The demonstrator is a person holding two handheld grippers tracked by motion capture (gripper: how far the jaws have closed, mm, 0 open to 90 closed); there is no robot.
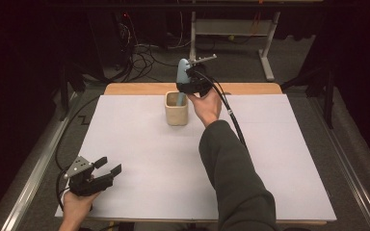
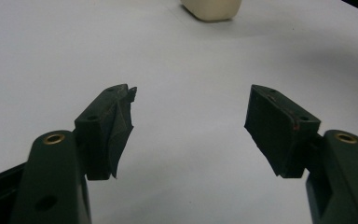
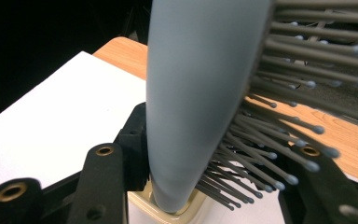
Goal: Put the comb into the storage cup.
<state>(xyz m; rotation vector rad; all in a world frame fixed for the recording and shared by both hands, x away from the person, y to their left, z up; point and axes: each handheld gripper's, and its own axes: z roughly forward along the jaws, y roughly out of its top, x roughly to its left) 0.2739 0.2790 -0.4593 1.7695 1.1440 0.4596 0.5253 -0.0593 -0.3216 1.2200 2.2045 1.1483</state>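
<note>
A pale blue-grey hairbrush (image 1: 181,72) stands upright with its handle end down inside a beige cup (image 1: 176,111) at the back middle of the table. My right gripper (image 1: 189,86) is shut on the brush just above the cup's rim. In the right gripper view the brush (image 3: 191,93) fills the space between the jaws of my right gripper (image 3: 219,154): one pad lies against its smooth back, the other sits among the bristles, and the cup rim (image 3: 168,212) lies below. My left gripper (image 1: 108,166) rests at the front left, open (image 2: 191,121) and holding nothing, facing the cup (image 2: 212,9).
A white sheet (image 1: 173,168) covers the table, with a strip of bare wood (image 1: 125,89) along the far edge. Cables (image 1: 139,57) and a metal desk frame (image 1: 267,53) are on the floor behind. The right forearm (image 1: 231,168) reaches across the middle.
</note>
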